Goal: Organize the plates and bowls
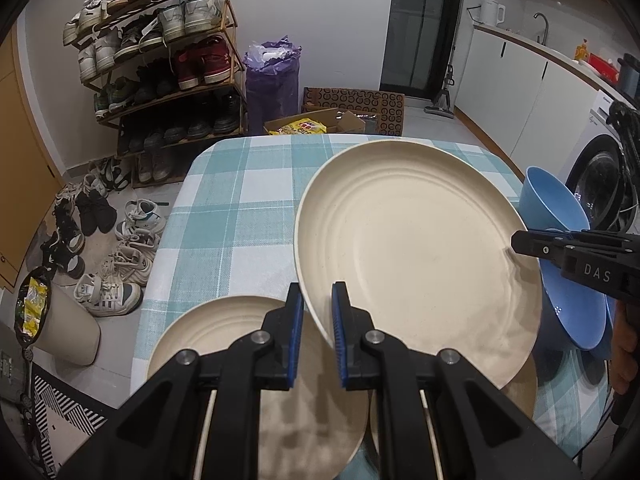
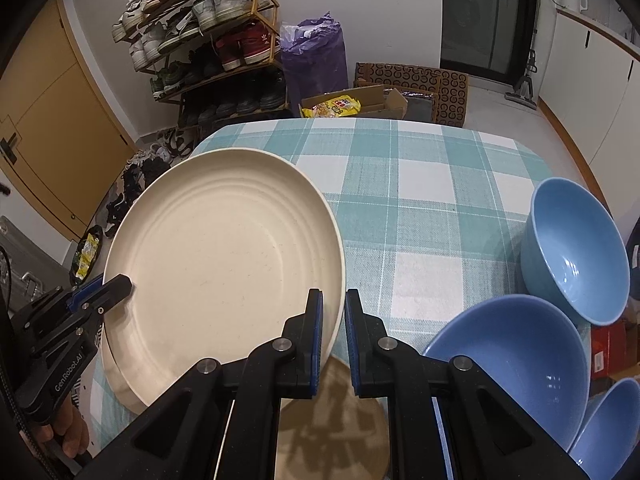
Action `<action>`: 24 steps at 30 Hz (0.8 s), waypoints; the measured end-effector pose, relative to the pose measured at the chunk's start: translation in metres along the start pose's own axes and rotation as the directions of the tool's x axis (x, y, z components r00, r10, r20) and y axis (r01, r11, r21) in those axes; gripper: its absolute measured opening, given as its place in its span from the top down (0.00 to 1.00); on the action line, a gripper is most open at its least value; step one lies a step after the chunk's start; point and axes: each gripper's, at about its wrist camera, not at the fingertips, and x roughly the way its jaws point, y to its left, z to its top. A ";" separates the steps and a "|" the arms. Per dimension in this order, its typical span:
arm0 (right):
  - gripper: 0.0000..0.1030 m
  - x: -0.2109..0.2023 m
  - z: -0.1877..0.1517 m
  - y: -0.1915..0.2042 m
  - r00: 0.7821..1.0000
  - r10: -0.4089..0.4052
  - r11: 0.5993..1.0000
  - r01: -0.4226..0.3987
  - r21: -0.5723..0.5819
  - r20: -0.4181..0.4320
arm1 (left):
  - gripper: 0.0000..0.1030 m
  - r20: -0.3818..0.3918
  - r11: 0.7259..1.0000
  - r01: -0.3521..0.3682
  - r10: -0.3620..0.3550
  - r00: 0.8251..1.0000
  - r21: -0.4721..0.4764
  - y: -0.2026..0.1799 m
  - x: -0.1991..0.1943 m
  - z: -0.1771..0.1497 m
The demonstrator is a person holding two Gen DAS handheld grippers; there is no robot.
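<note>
Both grippers pinch one big cream plate, lifted over the checked table.

My left gripper [image 1: 318, 312] is squeezed tight on the big plate [image 1: 416, 256] at its lower left rim, and my right gripper [image 2: 334, 320] is squeezed tight on the rim across from it. The plate hangs tilted between them, so both hands are equally near. Under it I see more cream plates [image 1: 224, 336] lying flat at the bottom of the frame; I think the big plate should go down onto one of them. Only the right view shows three blue bowls [image 2: 516, 364] at the lower right. Only the left view shows the second flat plate at the lower left.
</note>
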 end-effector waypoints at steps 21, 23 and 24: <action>0.89 -0.026 -0.047 -0.009 1.000 0.016 1.000 -0.017 0.018 0.025 | 0.88 -0.015 0.999 0.027 -0.027 1.000 0.036 -0.016 -0.012 -0.034; 0.89 -0.028 -0.053 -0.009 1.000 0.011 1.000 -0.012 0.015 0.026 | 0.88 -0.016 0.999 0.033 -0.032 0.999 0.039 -0.017 -0.013 -0.037; 0.89 -0.028 -0.055 -0.010 1.000 0.011 1.000 -0.011 0.018 0.026 | 0.88 -0.016 0.999 0.036 -0.035 0.999 0.040 -0.018 -0.013 -0.038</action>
